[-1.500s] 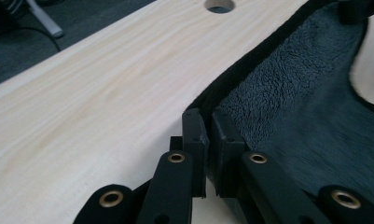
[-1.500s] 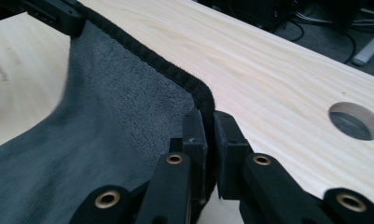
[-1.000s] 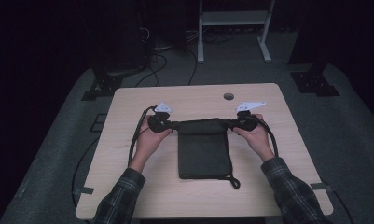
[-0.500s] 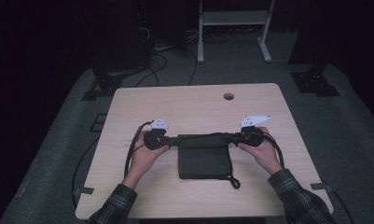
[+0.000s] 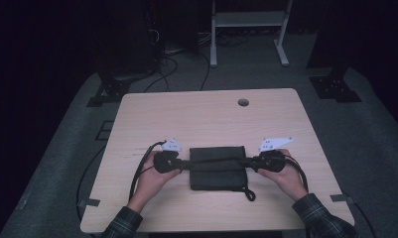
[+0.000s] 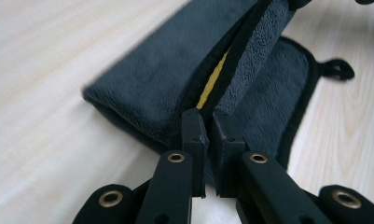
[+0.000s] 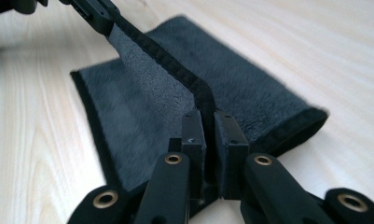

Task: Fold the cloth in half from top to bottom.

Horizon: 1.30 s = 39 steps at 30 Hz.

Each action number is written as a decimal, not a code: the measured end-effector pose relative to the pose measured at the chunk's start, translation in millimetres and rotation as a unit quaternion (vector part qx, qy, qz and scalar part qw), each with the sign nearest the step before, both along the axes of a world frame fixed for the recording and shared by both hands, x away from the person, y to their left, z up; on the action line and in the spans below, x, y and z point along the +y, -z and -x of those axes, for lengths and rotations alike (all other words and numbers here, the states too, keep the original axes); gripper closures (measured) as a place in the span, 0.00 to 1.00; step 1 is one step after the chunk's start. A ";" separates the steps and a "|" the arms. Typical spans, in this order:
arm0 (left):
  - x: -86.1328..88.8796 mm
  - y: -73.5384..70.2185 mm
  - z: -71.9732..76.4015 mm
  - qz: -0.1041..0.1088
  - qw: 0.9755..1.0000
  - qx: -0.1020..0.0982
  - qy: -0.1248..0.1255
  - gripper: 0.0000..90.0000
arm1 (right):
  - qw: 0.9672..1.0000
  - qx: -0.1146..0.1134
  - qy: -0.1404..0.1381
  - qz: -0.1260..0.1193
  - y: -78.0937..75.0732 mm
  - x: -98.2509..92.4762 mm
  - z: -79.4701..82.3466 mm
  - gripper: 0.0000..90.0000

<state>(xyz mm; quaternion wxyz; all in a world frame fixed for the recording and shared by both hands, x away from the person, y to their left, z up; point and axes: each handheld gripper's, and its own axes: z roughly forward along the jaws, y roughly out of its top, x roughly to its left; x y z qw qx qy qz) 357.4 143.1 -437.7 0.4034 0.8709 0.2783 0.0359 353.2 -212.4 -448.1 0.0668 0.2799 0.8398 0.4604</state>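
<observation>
Left gripper [image 5: 182, 163]: jaws pinched together on the black-bound edge of the dark grey towel [image 5: 217, 167], at its left corner. In the left gripper view [image 6: 208, 122] the pads sit almost closed with the hem caught between them; a thin yellow strip [image 6: 213, 80] shows inside the fold just beyond the tips. The lifted edge runs straight away from the jaws, taut, toward the other gripper at the top of that view.

Right gripper [image 5: 251, 162]: jaws likewise clamped on the same bound edge, at the opposite corner. In the right gripper view [image 7: 209, 122] the black hem [image 7: 175, 63] passes between the pads and stretches up and away to the left gripper [image 7: 98, 14] at the far end.

Towel: folded, lying flat on the table [image 5: 206, 116] between the two grippers, its top layer raised along the held edge. Below that edge the lower layers rest on the wood. A small hanging loop [image 5: 249, 194] sticks out at the corner nearest the right hand [image 5: 285, 174], on the person's side.

Hands: the left hand [image 5: 154, 178] and the right hand wrap the gripper bodies from behind, plaid sleeves at the near table edge. A cable [image 5: 139, 171] loops off the left gripper toward the table's near left side. A round grommet hole [image 5: 243, 102] lies well beyond both grippers, at the far side of the table.
</observation>
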 end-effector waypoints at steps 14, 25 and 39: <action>0.4 5.1 14.8 -0.008 1.000 0.008 0.022 0.81 | 0.999 0.015 -0.029 0.006 11.5 -2.2 22.1 0.81; 0.0 -2.8 -0.7 0.023 1.000 -0.013 -0.005 0.84 | 1.000 0.002 -0.012 -0.001 5.2 0.3 8.7 0.91; -11.2 21.0 30.7 -0.015 0.999 0.014 0.033 0.83 | 0.997 0.026 -0.060 0.044 20.0 12.0 34.4 0.94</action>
